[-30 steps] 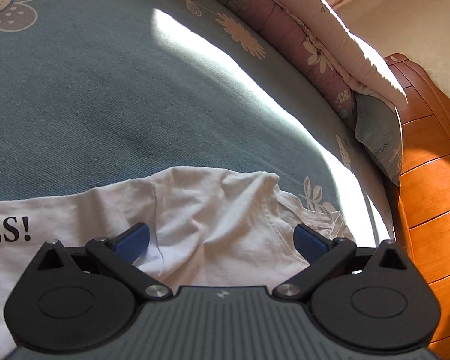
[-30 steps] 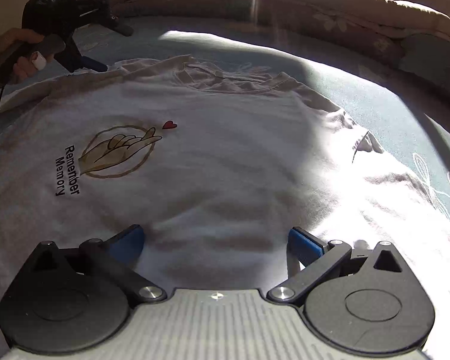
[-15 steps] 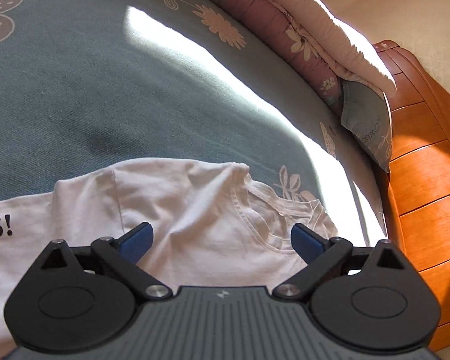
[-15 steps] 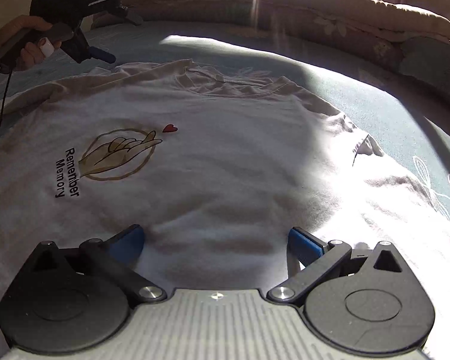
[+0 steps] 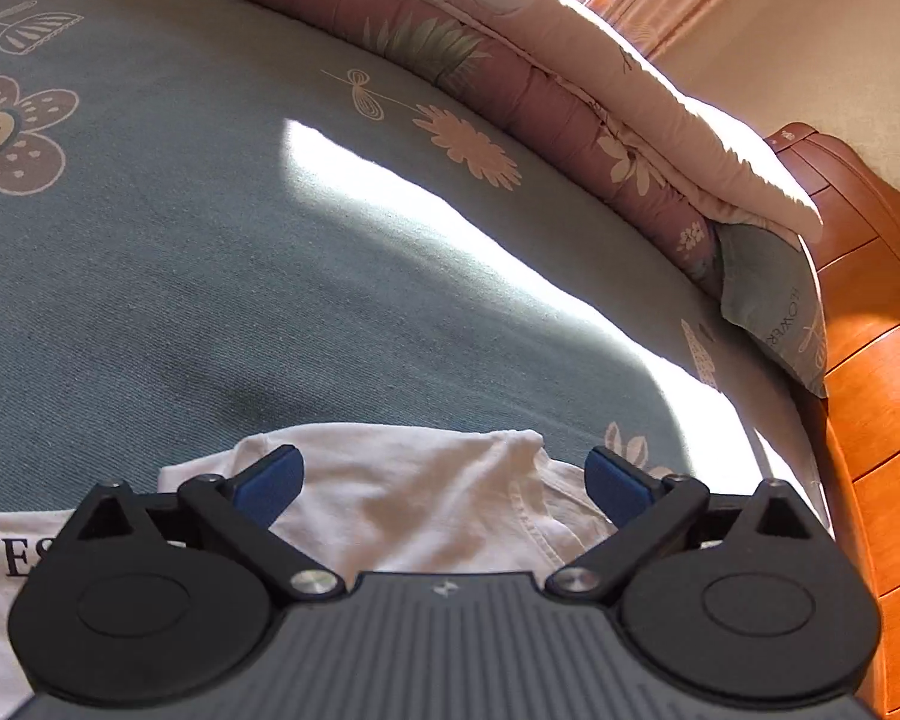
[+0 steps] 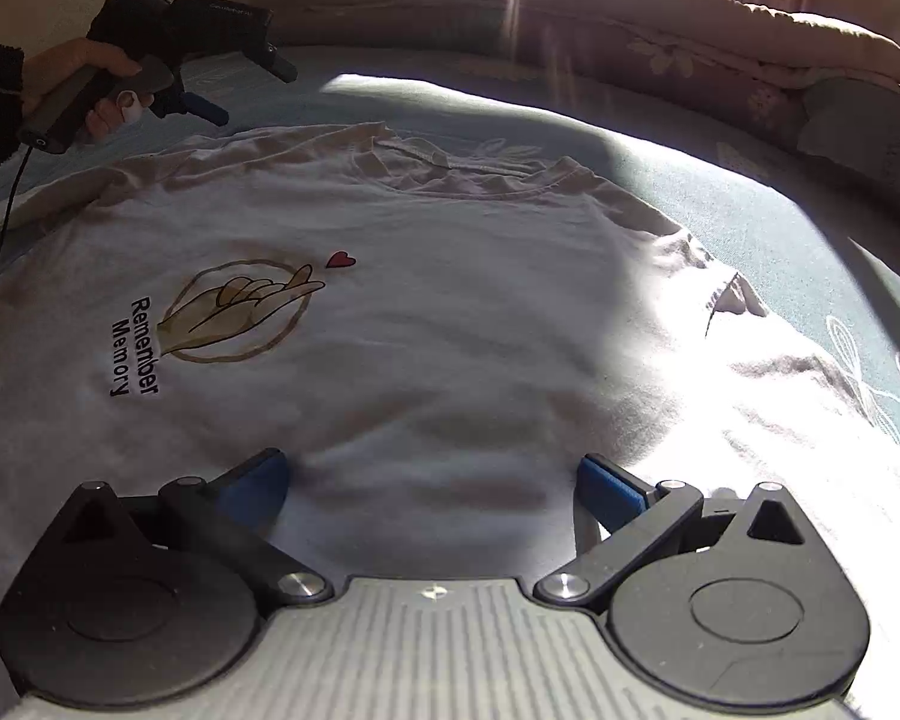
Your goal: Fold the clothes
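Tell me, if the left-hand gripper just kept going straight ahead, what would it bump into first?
Probably the white T-shirt lying between the open fingers of the left gripper, then the blue-green bedspread beyond it; depth is hard to judge.

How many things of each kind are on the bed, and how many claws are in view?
T-shirt: 1
Quilt: 1
Pillow: 1
Claws: 2, left claw and right claw, both open
Total: 5
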Demonstrator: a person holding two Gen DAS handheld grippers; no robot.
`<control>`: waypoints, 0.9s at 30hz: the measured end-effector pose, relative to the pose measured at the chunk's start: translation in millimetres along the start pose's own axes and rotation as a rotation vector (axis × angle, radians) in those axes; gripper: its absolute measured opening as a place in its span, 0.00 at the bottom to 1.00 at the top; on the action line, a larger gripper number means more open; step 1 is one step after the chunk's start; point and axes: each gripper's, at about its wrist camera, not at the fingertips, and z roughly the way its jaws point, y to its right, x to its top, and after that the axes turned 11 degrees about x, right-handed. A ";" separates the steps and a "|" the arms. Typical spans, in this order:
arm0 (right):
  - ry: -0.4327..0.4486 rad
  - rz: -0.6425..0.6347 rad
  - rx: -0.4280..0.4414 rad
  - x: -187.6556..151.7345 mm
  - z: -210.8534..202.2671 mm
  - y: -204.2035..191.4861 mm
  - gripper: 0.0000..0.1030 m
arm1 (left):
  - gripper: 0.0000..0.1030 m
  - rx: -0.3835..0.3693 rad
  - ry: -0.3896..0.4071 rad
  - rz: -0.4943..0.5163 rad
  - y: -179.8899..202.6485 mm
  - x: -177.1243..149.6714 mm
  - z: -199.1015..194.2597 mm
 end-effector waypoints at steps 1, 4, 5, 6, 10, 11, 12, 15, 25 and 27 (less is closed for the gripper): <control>0.000 0.000 0.000 0.0 0.1 -0.2 1.00 | 0.97 -0.060 -0.029 -0.020 -0.6 -5.7 -3.0; 0.001 0.001 -0.001 -0.2 0.6 -0.5 1.00 | 0.97 -0.020 -0.094 -0.003 1.1 -18.4 12.0; 0.001 0.002 -0.001 -0.3 0.7 -0.5 1.00 | 0.96 0.027 -0.090 0.005 -1.2 -18.9 19.4; 0.002 0.002 -0.001 -0.4 0.7 -0.4 1.00 | 0.95 0.024 -0.078 0.000 -4.5 -17.7 26.2; 0.004 0.002 0.001 -1.0 0.8 0.3 1.00 | 0.96 0.051 0.025 -0.017 -5.3 -0.9 40.4; 0.005 0.001 0.002 -1.2 0.8 0.5 1.00 | 0.96 0.070 0.023 -0.005 -0.4 2.7 40.2; 0.005 0.001 0.002 -1.4 0.9 0.6 1.00 | 0.96 0.090 0.021 0.007 4.8 6.3 39.6; 0.005 0.001 0.000 -1.8 1.0 0.4 1.00 | 0.96 0.089 0.033 0.032 18.0 6.4 26.8; 0.004 0.000 -0.003 -0.3 1.8 -1.2 1.00 | 0.99 0.014 -0.001 0.061 39.1 -3.8 62.8; 0.005 0.000 -0.003 -0.4 1.6 -0.9 1.00 | 0.99 0.063 0.014 0.099 50.7 6.6 70.3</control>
